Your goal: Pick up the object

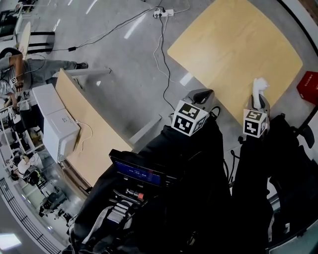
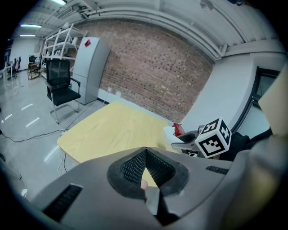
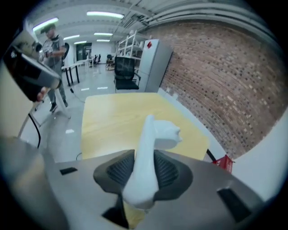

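Note:
A soft white object (image 1: 259, 88) sticks up from between the fingers of my right gripper (image 1: 257, 101), which is held over the near edge of the light wooden table (image 1: 233, 44). In the right gripper view the white object (image 3: 157, 132) is pinched between the ribbed pads of the right gripper (image 3: 145, 155) and curls over above them. My left gripper (image 1: 202, 93) hovers just left of it, off the table's near corner. In the left gripper view the jaws of the left gripper (image 2: 146, 150) meet at the tips with nothing held. The right gripper's marker cube (image 2: 214, 137) shows beside it.
A red box (image 1: 309, 85) lies beyond the table's right edge. Cables and a power strip (image 1: 163, 13) run across the floor. A second wooden desk (image 1: 89, 134) with a white box (image 1: 57, 124) stands at left. An office chair (image 2: 60, 85) and grey cabinet (image 2: 90, 67) stand beyond.

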The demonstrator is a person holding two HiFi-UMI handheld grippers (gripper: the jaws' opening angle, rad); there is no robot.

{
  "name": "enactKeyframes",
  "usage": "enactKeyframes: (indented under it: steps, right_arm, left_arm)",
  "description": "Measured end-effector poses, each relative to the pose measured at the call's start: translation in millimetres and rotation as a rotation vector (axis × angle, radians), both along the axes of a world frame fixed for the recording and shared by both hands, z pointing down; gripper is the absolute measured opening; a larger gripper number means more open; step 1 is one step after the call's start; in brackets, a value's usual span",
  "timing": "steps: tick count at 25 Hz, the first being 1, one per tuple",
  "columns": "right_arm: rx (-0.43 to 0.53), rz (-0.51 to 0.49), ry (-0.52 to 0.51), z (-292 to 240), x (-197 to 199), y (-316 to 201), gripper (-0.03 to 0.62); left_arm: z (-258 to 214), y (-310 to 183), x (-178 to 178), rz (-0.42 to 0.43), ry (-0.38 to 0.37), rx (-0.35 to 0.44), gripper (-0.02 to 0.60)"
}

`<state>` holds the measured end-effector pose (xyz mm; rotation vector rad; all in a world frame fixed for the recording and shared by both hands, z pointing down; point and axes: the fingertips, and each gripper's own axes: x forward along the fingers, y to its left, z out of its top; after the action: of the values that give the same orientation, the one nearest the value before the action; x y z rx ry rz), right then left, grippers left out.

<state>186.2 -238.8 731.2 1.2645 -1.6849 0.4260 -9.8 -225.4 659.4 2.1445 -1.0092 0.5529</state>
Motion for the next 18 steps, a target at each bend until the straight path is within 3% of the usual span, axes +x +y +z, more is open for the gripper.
enactKeyframes:
  steps: [9, 18]
  right_arm:
    - [0.217, 0.123, -0.228, -85.3, -5.3, -15.4, 0.137]
    - [0.500, 0.222, -0.420, -210.6, 2.9, -5.8, 0.137]
  left_arm:
    - [-34.8, -10.3, 16.1, 0.013, 0.026, 0.074, 0.000]
    - [-119.1, -28.6, 38.5, 0.022, 0.094, 0.243, 0.000]
